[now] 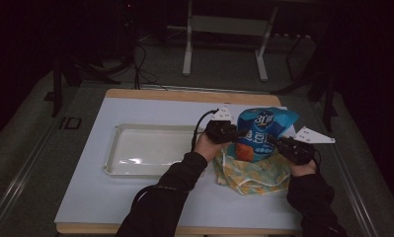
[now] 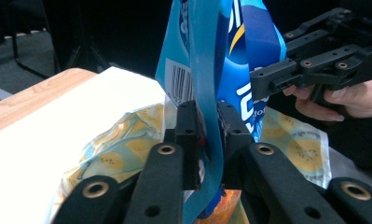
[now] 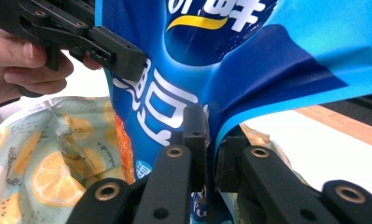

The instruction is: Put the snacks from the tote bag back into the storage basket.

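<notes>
A clear tray [image 1: 135, 150] lies at the left of the table [image 1: 86, 197]. Next, the left gripper [image 1: 232, 132] is clamped on the left edge of the blue bag [image 1: 261, 131], held upright over a lemon-print pouch [image 1: 251, 173]. The right gripper [image 1: 273, 141] pinches the bag's right edge. The step looks like a two-sided grasp; next would likely be lifting evenly toward the tray.
</notes>
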`<state>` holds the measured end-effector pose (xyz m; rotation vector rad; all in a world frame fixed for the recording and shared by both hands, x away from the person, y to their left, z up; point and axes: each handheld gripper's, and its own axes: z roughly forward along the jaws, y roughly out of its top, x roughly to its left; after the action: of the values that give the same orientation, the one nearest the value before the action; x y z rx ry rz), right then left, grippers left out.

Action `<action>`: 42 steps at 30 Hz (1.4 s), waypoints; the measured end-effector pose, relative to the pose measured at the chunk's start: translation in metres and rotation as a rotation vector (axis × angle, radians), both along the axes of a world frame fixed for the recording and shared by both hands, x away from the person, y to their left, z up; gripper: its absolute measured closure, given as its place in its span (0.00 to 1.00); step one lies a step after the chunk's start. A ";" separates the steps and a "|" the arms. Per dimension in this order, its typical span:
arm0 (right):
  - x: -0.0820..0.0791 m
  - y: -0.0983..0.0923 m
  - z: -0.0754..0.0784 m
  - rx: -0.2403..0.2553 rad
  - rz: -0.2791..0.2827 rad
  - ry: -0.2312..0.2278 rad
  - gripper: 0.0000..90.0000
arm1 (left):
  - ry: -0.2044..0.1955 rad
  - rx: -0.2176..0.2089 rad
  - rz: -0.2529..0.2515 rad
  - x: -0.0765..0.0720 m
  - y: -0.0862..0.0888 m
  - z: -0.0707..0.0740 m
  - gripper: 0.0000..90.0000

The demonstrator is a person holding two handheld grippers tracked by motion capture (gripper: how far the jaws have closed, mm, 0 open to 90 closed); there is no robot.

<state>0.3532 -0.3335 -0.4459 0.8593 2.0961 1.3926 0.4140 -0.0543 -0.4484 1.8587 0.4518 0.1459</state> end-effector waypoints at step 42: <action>-0.011 0.002 0.048 0.011 -0.017 -0.049 0.99 | -0.051 0.027 0.021 -0.013 -0.003 0.056 0.99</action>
<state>0.3423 -0.3315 -0.3983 0.8369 2.0421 1.4032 0.4008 -0.0575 -0.3922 1.8732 0.4367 0.2141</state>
